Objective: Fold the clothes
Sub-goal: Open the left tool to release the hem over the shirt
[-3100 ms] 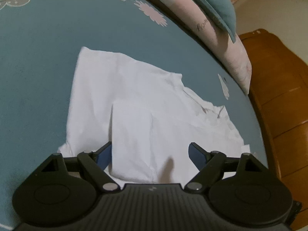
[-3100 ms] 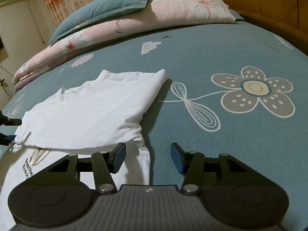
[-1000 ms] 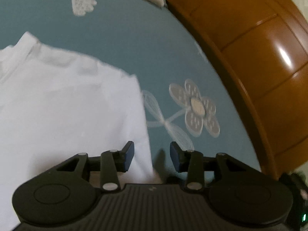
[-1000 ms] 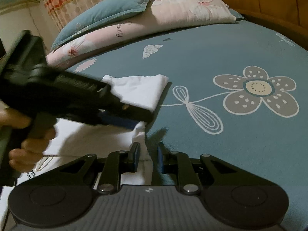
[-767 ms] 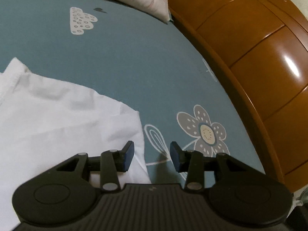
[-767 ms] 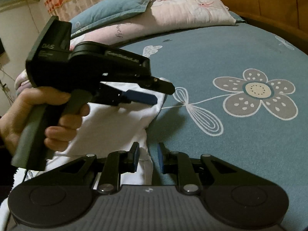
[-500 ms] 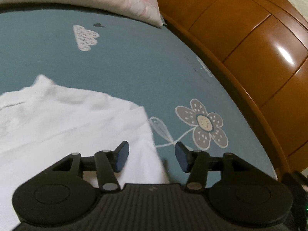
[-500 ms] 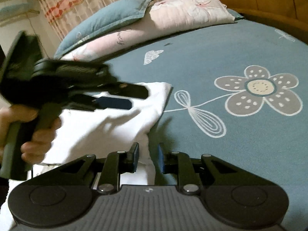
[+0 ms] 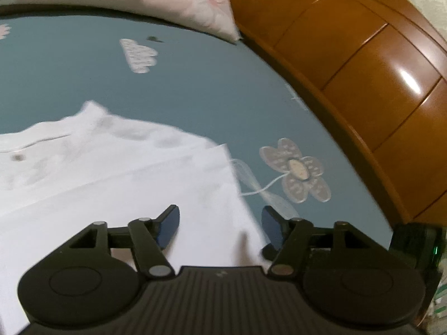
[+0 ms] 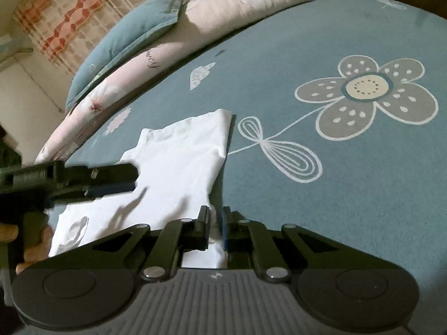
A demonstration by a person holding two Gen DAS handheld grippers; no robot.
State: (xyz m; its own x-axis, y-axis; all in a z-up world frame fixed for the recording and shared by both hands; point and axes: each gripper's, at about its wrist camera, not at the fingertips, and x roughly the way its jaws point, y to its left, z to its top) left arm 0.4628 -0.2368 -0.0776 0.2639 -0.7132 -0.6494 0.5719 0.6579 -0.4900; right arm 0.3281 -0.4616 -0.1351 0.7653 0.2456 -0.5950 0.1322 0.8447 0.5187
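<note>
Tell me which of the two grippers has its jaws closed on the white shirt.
The right gripper: its jaws pinch the near edge of the white shirt. The left gripper has jaws spread apart above the shirt, holding nothing.

Both views are dim, with a warm indoor cast and dark, vignetted corners. The fisheye lens bends the bed (image 10: 307, 42) into a dome and curves the wooden headboard (image 9: 377, 69) at the right of the left wrist view, where a bright glare spot sits at the upper right. That view is smeared by motion: the white shirt (image 9: 111, 173) and the flower print (image 9: 296, 170) look soft. The right wrist view is sharper at centre, and blurred at the left edge. Soft shadows fall across the shirt at lower centre.
</note>
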